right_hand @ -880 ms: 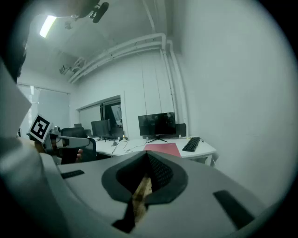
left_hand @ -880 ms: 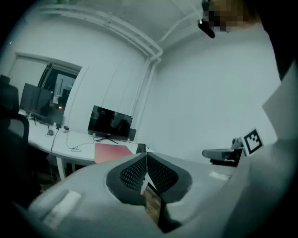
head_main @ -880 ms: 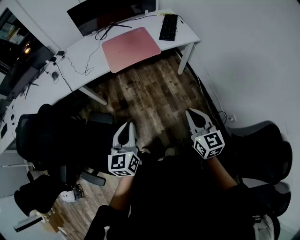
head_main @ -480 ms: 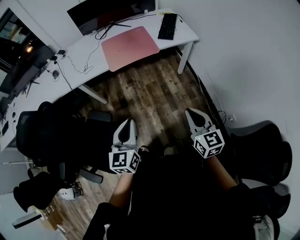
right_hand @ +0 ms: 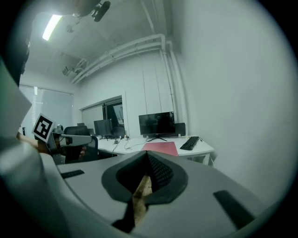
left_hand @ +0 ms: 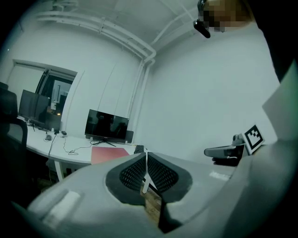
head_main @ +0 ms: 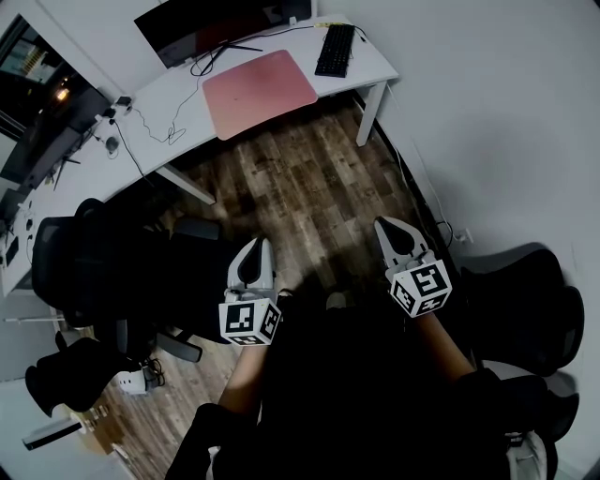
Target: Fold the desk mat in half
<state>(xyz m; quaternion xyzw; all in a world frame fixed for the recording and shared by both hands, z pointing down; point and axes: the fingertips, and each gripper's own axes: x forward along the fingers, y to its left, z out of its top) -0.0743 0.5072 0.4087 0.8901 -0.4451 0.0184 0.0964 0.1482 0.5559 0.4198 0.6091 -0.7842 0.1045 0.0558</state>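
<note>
White walls enclose a wooden floor (head_main: 309, 197) with a white desk (head_main: 373, 64) at the far side, where the desk mat (head_main: 258, 92) lies flat and unfolded, a pink rectangle with rounded corners. It sits near the desk's front edge, in front of the monitor (head_main: 216, 23) and left of the black keyboard (head_main: 336, 52). Near the person and well apart from the desk, the left gripper (head_main: 258, 244) and right gripper (head_main: 383, 225) are both clenched on nothing.

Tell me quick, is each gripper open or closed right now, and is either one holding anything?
Left gripper: closed, nothing between its jaws.
Right gripper: closed, nothing between its jaws.
</note>
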